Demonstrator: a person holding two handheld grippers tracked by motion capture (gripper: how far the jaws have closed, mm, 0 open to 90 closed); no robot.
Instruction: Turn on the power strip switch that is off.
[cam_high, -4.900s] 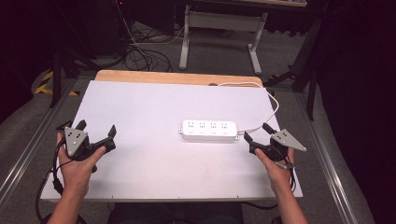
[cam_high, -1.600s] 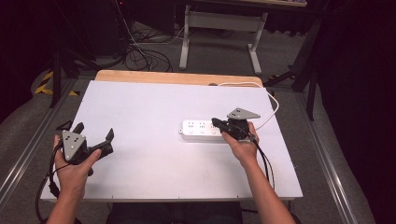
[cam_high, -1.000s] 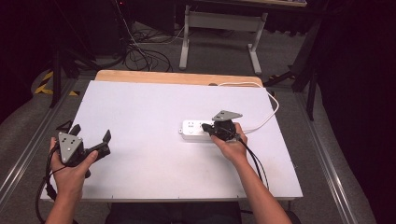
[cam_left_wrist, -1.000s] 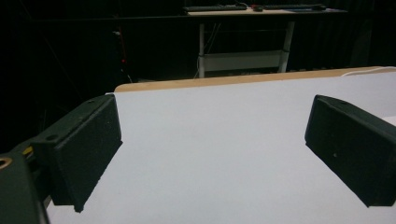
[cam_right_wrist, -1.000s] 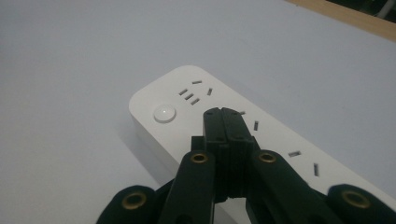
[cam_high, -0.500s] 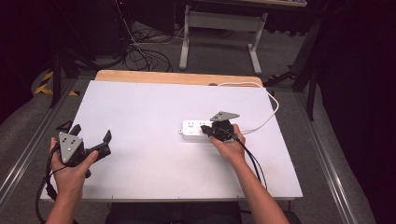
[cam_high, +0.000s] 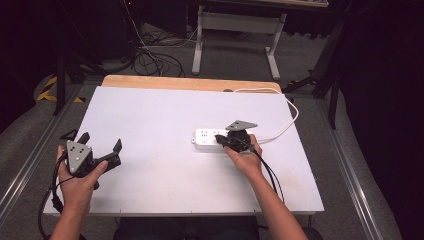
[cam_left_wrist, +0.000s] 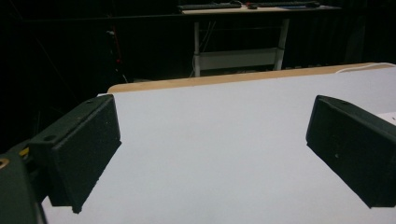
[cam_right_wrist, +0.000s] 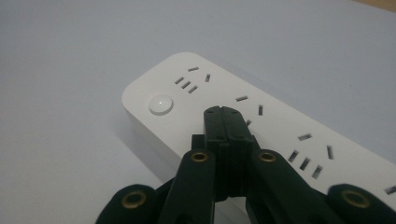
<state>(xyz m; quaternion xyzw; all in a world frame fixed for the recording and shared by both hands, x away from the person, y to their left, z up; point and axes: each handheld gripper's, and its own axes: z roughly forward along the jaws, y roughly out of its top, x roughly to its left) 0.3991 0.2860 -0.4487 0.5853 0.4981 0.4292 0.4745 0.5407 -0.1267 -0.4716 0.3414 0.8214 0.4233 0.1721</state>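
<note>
A white power strip lies on the white table, right of centre, its white cable looping toward the back edge. My right gripper hovers over the strip with its jaws pressed together and nothing between them. In the right gripper view the closed tips sit above the strip's top face, a short way from its round button. Whether the tips touch the strip is unclear. My left gripper rests at the table's left front, jaws wide apart and empty, its black pads framing bare table.
The white tabletop has a wooden strip along its far edge. Beyond it stand a desk frame and floor cables. Metal rails run along both sides of the table.
My right gripper moved from the table's right front leftward onto the power strip and has held there over the last half second. The left gripper shifted slightly toward the front left.
</note>
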